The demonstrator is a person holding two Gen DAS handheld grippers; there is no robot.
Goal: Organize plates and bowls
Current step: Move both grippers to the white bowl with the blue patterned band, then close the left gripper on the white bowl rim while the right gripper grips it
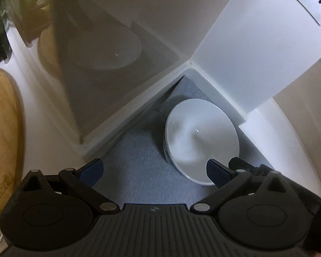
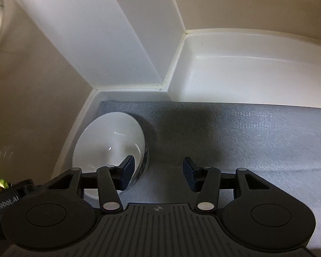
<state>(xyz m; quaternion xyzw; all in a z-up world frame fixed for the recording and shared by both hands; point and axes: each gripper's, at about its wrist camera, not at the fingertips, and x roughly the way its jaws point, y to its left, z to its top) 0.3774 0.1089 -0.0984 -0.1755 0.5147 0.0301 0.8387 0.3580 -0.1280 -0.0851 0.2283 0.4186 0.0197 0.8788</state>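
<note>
A stack of white plates lies on a grey liner in the back corner of a white cabinet shelf; it also shows in the right wrist view. My left gripper is open and empty, its right finger just over the near rim of the stack. My right gripper is open and empty, with its left finger over the stack's right rim and its right finger above the bare liner.
A glossy cabinet wall reflects the plates. A white partition stands behind the stack. A wooden board sits at the left. A white ledge runs behind the liner.
</note>
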